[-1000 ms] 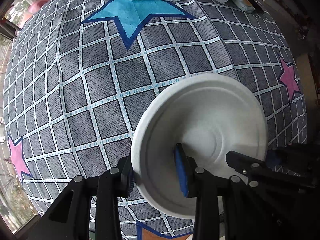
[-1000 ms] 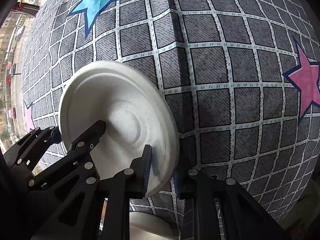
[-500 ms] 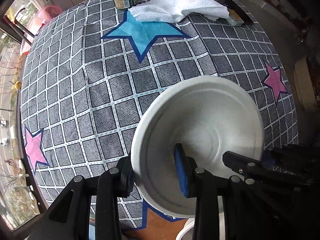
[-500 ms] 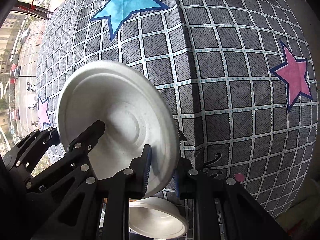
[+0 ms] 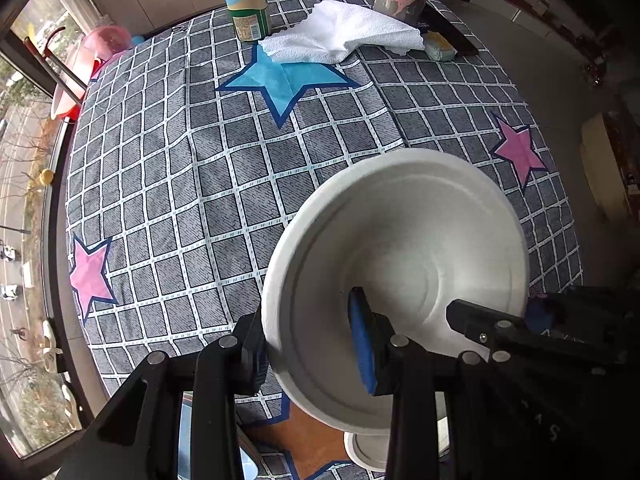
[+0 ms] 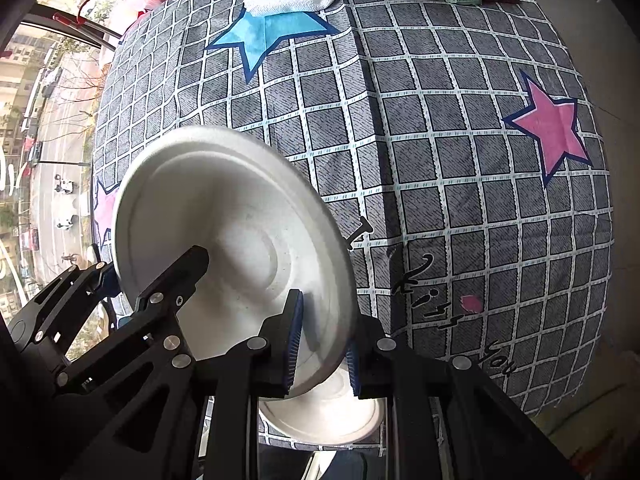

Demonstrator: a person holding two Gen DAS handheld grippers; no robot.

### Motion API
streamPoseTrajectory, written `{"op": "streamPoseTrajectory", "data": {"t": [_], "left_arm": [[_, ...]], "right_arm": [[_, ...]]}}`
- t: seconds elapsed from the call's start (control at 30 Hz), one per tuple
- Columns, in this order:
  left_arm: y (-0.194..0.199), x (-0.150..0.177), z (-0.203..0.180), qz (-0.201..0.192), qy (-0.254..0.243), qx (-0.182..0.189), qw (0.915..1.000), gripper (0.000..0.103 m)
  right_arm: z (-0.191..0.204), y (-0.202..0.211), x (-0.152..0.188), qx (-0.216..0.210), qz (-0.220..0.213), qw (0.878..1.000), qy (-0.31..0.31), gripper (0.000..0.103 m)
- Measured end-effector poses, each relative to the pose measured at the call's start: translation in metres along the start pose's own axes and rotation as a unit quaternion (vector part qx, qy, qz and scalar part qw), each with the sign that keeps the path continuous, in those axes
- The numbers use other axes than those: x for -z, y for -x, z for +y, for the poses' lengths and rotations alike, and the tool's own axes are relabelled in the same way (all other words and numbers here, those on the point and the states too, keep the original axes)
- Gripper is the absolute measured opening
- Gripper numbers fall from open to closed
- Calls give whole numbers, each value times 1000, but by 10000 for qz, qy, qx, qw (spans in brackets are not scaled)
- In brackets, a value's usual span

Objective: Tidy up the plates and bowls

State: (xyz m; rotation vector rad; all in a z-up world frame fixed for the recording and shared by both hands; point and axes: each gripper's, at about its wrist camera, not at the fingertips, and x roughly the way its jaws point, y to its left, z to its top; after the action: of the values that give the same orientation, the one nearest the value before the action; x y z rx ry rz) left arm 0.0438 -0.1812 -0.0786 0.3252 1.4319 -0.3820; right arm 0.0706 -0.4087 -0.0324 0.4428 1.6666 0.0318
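1. Your table [image 5: 168, 168], the largest thing in view, is covered by a grey checked cloth with blue and pink stars.
2. You hold one white plate [image 5: 400, 264] tilted in the air above the near part of the table, gripped by both tools at once.
3. Your left gripper [image 5: 312, 340] is clamped on the plate's near-left rim, with one blue pad on the inside face and the other finger behind the rim.
4. Your right gripper [image 6: 324, 336] is clamped on the opposite rim of that plate, blue pads on either side of the edge.
5. A second white dish [image 6: 320, 416] lies on the table's near edge, below the held plate and partly hidden by it.
6. At the far side you have a crumpled white paper towel [image 5: 344, 36], lying over the tip of the blue star.
7. Just left of the towel stands a green-capped bottle [image 5: 246, 4].
8. A small yellow-and-green sponge [image 5: 440, 46] sits just right of the towel.
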Motion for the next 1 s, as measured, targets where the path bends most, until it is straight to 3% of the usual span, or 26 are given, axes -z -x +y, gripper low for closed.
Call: {"op": "streamPoseTrajectory", "data": {"t": [0.17, 0.3, 0.67, 1.0], "left_arm": [[7, 19, -6, -16, -116, 6, 9999, 37], [9, 38, -12, 25, -228, 26, 9997, 37], [-20, 96, -29, 567, -679, 106, 9960, 38], [-41, 115, -36, 778, -792, 193, 9936, 41]], "right_arm": [[-8, 8, 24, 12, -48, 10000, -79, 21], [12, 8, 44, 53, -49, 9999, -111, 21], [9, -30, 105, 174, 344, 9988, -288, 21], [9, -59, 127, 337, 507, 9976, -319, 21]]}}
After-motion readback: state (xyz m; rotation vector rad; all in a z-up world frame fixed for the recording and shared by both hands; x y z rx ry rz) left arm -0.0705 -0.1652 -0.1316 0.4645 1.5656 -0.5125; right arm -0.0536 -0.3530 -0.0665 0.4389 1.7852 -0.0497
